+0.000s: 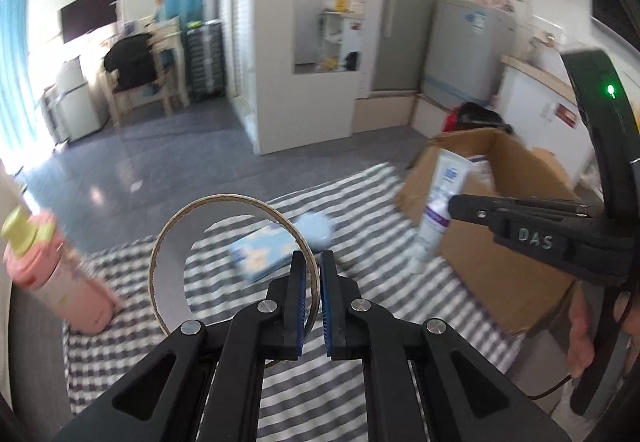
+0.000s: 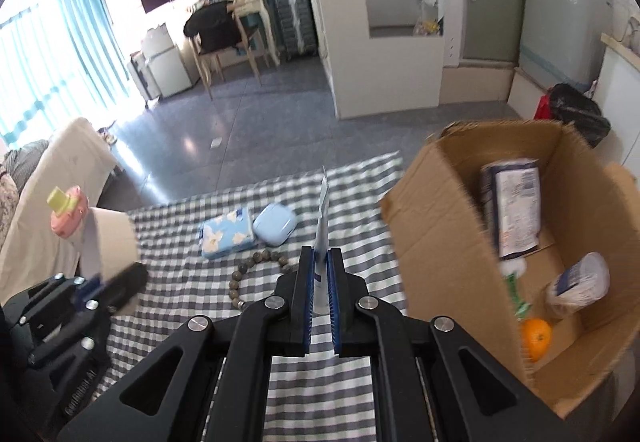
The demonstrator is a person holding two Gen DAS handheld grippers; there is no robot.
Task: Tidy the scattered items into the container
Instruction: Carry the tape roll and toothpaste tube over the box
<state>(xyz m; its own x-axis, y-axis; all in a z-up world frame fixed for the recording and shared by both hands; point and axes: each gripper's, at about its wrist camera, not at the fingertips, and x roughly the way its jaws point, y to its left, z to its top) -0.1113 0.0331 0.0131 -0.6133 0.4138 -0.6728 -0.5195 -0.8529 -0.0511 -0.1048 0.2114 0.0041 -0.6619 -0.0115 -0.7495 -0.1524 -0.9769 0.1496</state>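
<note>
Right gripper [image 2: 319, 274] is clamping a white tube [image 2: 322, 218], jaws pinched narrow on its lower body. In the right wrist view the tube is standing edge-on, its long axis running straight out along the fingers and its crimped end pointing away. In the left wrist view the same tube [image 1: 438, 202] is hanging tilted just in front of the cardboard box [image 1: 516, 178].

Key relation: the open box [image 2: 440, 210] is lying to the right of the right gripper and close to it, mouth up, already holding a wrapped pack, a bundle and an orange. The right hand is clearly the nearer one.

Left gripper [image 1: 313, 278] is pinching the thin wall of a wide tape roll [image 1: 168, 242], jaws nearly together, ring standing up on its left. The box is sitting farther off for this hand, well to its right, beyond the other gripper.

Judgement: tube going in first looks likely; a short sideways carry over the near wall, long axis tipped down into the box.
</note>
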